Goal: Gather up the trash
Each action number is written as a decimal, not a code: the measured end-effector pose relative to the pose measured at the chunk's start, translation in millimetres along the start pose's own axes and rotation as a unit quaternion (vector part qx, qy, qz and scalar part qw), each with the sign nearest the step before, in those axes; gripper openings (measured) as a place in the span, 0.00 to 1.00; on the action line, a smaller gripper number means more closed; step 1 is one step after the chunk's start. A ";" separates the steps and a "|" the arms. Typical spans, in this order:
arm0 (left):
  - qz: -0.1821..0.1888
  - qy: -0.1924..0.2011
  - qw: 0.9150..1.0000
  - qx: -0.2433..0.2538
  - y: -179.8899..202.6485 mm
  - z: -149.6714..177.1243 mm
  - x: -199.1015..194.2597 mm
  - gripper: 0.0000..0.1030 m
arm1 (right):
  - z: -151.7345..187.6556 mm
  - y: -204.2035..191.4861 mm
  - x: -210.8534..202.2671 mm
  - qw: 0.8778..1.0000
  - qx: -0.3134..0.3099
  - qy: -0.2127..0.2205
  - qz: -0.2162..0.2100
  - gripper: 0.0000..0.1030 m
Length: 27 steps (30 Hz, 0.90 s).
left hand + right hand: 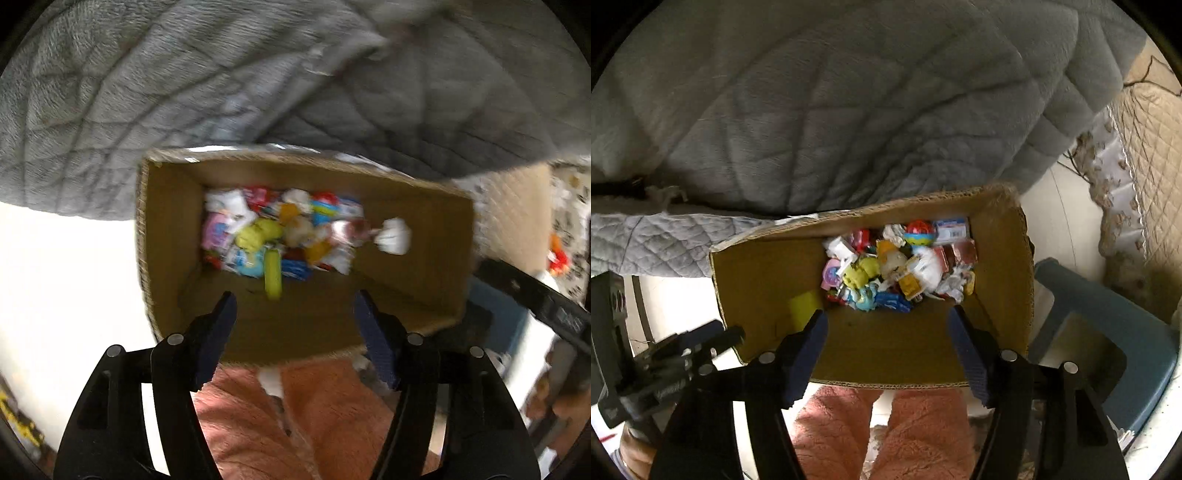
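Observation:
An open cardboard box (166,229) (757,280) stands on the floor below both grippers. A pile of colourful wrappers and small trash (280,232) (897,266) lies in its bottom. My left gripper (295,301) hangs open above the box's near side with nothing between its fingers. A blurred yellow piece (272,277) (803,306) shows just beyond its tips inside the box. A crumpled white paper (393,236) shows blurred over the box's right inner wall. My right gripper (886,317) is also open and empty over the box. The left gripper (683,354) appears at the lower left of the right wrist view.
A grey quilted blanket (184,92) (849,92) hangs behind the box. A person's legs in pink fleece (295,417) (923,435) stand at its near side. A blue stool (1108,325) sits right of the box, beige bedding (1145,147) beyond it. White floor (55,277) lies to the left.

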State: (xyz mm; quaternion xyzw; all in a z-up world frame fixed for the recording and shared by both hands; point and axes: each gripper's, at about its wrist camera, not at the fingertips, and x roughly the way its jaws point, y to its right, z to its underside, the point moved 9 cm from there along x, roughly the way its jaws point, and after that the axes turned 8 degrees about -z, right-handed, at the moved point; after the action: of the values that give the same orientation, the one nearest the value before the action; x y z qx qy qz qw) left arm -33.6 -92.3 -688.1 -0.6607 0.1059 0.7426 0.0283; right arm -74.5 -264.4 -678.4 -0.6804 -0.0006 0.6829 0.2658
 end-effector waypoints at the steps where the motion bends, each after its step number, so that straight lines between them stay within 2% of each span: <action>1: -0.011 0.001 1.000 -0.007 -1.0 -3.0 -2.0 0.64 | -0.8 -0.5 -5.2 1.000 -0.004 0.002 -0.003 0.66; 6: -0.025 0.036 0.999 -0.017 2.7 -1.6 -41.7 0.69 | -5.6 -14.9 -40.2 1.000 -0.020 0.010 -0.021 0.69; 9: -0.038 0.061 0.997 -0.020 2.5 3.1 -83.2 0.69 | -9.1 -36.2 -83.3 0.998 -0.038 0.028 -0.052 0.69; 12: -0.044 0.100 0.993 -0.036 1.6 10.4 -143.9 0.69 | -14.4 -65.7 -132.0 0.993 -0.061 0.052 -0.092 0.71; 15: -0.061 0.155 0.985 -0.049 -0.1 12.4 -213.9 0.69 | -22.5 -105.1 -189.2 0.982 -0.106 0.085 -0.132 0.75; 16: -0.070 0.180 0.980 -0.055 -2.2 10.5 -242.8 0.69 | -25.8 -113.9 -203.2 0.978 -0.118 0.094 -0.141 0.76; 18: -0.085 0.216 0.970 -0.065 -5.8 2.8 -281.2 0.77 | -34.6 -137.8 -236.5 0.969 -0.150 0.119 -0.155 0.79; 19: -0.093 0.242 0.963 -0.073 -8.3 -6.0 -305.4 0.80 | -38.7 -147.0 -249.3 0.965 -0.162 0.130 -0.157 0.79; 21: -0.094 0.277 0.953 -0.078 -14.2 -25.3 -337.5 0.80 | -49.0 -168.6 -278.0 0.956 -0.182 0.158 -0.166 0.80; 24: -0.098 0.326 0.937 -0.079 -24.8 -77.8 -379.1 0.80 | -62.8 -191.3 -308.3 0.946 -0.186 0.194 -0.181 0.82; 27: -0.105 0.354 0.927 -0.064 -30.8 -147.4 -408.8 0.80 | -73.1 -207.9 -324.3 0.942 -0.179 0.219 -0.180 0.82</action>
State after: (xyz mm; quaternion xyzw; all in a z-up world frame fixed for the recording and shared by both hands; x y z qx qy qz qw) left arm 167.0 -50.9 -303.6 -0.8884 -0.0083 0.4584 0.0242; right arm 46.9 -230.2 -307.1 -0.8382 -0.1874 0.4460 0.2517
